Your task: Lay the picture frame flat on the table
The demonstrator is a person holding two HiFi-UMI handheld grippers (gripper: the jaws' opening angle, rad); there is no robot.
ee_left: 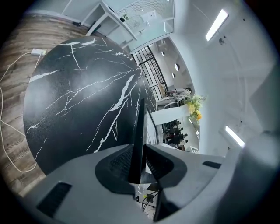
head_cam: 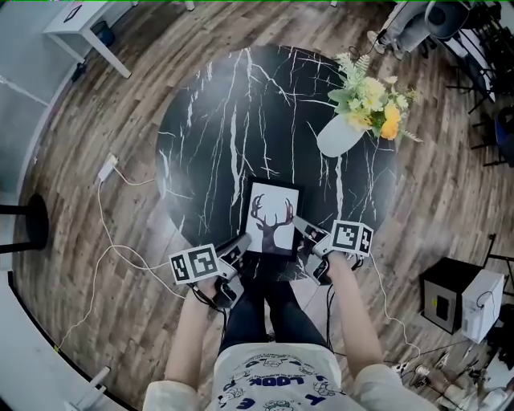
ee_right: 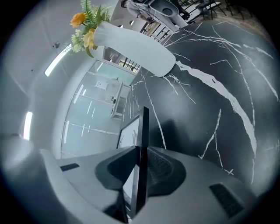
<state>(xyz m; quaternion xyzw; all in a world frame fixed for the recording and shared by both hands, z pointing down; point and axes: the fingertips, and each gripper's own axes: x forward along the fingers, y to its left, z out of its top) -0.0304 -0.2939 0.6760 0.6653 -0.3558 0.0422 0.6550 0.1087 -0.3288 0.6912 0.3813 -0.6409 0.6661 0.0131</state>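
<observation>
Left gripper (head_cam: pixel 239 243) and right gripper (head_cam: pixel 305 234), fingers clamped on side edges of the frame (head_cam: pixel 273 217). Frame: black border, white print of a dark stag's head, held over the near edge of the table (head_cam: pixel 201 136).

Item count, my station:
- Picture frame (head_cam: pixel 273 217): 1, at tabletop near edge.
- Grippers: 2, one per hand: my left gripper (head_cam: pixel 243 243), my right gripper (head_cam: pixel 302 232).
- Marker cubes: 2, one per gripper: left marker cube (head_cam: pixel 194 264), right marker cube (head_cam: pixel 352 238).
- Table (head_cam: pixel 209 144): 1, round, black, white veining.
- Vase (head_cam: pixel 341 135): 1, white, at tabletop far-right edge.
- Flower bunch (head_cam: pixel 371 100): 1, in vase.
- White cable (head_cam: pixel 104 233): 1, on floor left of table.
- White side table (head_cam: pixel 80 24): 1, far left.
</observation>
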